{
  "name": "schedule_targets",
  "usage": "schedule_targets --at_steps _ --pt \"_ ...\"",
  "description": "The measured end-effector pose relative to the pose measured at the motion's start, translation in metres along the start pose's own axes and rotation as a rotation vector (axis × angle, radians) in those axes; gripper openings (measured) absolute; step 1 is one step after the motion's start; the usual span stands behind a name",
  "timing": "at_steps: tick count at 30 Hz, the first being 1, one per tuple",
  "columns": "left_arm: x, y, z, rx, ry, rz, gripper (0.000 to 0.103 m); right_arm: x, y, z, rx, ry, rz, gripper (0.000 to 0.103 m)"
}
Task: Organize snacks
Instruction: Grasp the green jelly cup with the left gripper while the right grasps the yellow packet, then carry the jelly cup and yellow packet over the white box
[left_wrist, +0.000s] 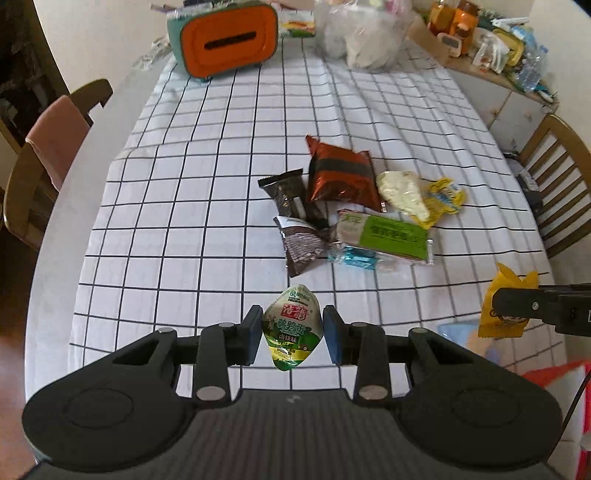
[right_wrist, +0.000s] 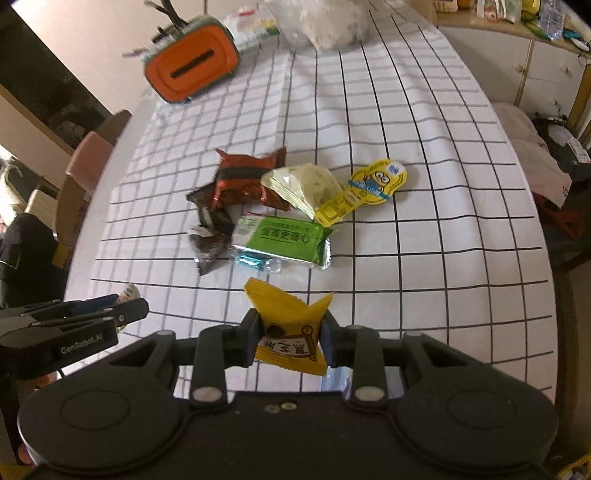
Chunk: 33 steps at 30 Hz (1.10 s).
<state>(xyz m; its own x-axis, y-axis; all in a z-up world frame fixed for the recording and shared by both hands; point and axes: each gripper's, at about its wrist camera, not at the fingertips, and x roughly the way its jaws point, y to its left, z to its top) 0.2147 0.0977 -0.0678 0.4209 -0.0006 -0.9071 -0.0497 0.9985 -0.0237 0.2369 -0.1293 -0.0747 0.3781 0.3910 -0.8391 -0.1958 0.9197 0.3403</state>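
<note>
Both tongs loaded, the snack heap ahead of them.

The left gripper (left_wrist: 291, 334) clamps a green snack pouch (left_wrist: 291, 328); the right gripper (right_wrist: 289, 336) clamps a yellow packet (right_wrist: 291, 332), its lower print partly covered by the fingers. Beyond both tips, overlapping wrappers hide one another on the checked tablecloth (left_wrist: 184, 206); farther off, a clear plastic bag (left_wrist: 364, 33) holds blurred contents.

The left gripper (right_wrist: 125, 314), seen from the right wrist camera, bears "GenRobot.AI" in white on its side. The green packet (right_wrist: 284, 240) carries large dark Chinese characters I cannot read surely. The yellow packet (right_wrist: 291, 332) and the small green pouch (left_wrist: 291, 326) carry Chinese print too.
</note>
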Motion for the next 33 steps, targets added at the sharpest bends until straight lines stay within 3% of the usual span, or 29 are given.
schedule_targets --at_steps 12,19,26,33 --pt "-0.058 -0.026 -0.031 0.078 -0.039 -0.061 0.034 -0.067 0.007 -0.042 -0.078 -0.056 0.028 0.032" --pt "-0.084 -0.046 -0.062 0.140 -0.058 -0.133 0.034 -0.085 0.001 -0.074 -0.107 -0.051 0.024 0.032" --pt "-0.088 -0.076 -0.100 0.222 0.000 -0.189 0.034 -0.088 -0.009 -0.110 -0.113 -0.020 0.008 0.032" --pt "-0.071 -0.106 -0.132 0.282 0.084 -0.198 0.034 -0.073 -0.026 -0.144 -0.103 0.038 -0.036 0.032"
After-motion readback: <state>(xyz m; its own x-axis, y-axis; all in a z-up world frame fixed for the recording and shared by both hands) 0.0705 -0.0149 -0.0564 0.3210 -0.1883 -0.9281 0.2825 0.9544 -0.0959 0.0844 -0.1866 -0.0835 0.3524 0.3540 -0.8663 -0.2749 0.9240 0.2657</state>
